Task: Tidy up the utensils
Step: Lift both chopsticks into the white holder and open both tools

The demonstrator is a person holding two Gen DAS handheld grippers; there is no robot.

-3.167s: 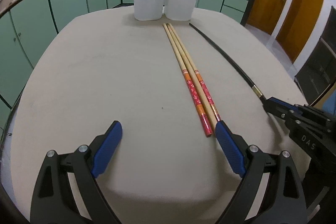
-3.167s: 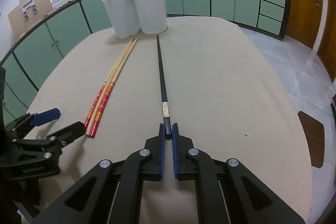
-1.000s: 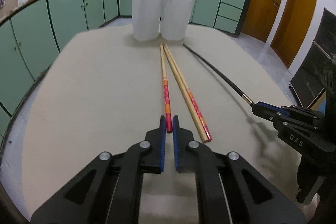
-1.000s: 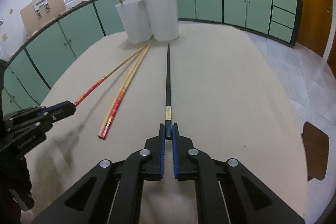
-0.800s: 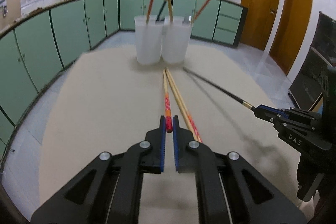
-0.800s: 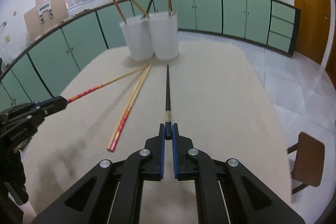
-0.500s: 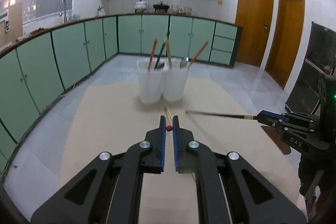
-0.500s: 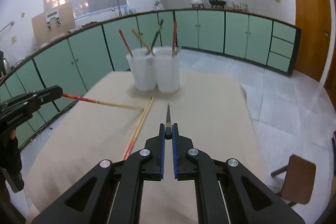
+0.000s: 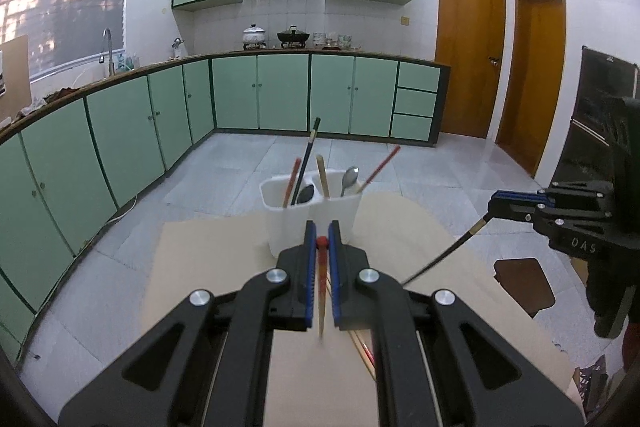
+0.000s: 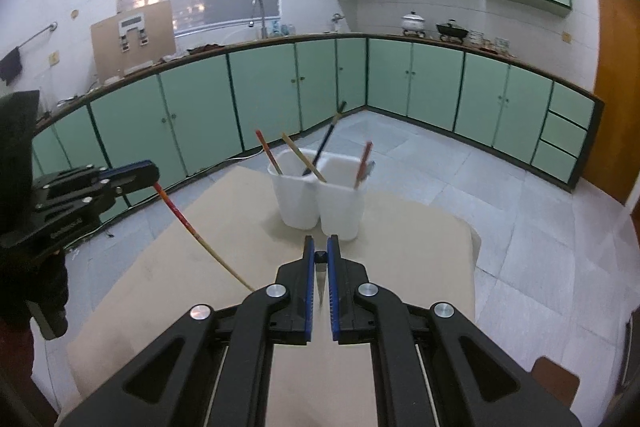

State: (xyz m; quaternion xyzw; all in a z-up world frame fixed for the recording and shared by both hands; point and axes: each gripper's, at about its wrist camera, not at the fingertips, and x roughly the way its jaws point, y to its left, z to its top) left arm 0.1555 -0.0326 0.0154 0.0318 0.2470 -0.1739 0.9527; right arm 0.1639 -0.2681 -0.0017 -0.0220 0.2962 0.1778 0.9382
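Two chopsticks are hanging in the air at once, and that is where trouble could come from. The left hand-held gripper (image 9: pixel 322 247) is clamping the red-topped chopstick (image 9: pixel 321 283) by its very end, so the shaft is dangling tip-down over the table (image 9: pixel 208 267); the right hand-held gripper (image 10: pixel 319 259) is pinching the black chopstick (image 9: pixel 444 259) the same way, near its cap. With so little held, either stick could pivot or slip between the pads as it swings. Both are long and slanting toward each other, so they could cross or knock on the way to the two white holders (image 9: pixel 312 215), standing touching at the table's far end. A tip catching a holder rim could tip a cup, since those look light and tall.

Counting: two holders, two held chopsticks, at least one more chopstick (image 9: pixel 362 347) lying on the table, partly hidden. In the holders I am counting four chopsticks and two spoons.
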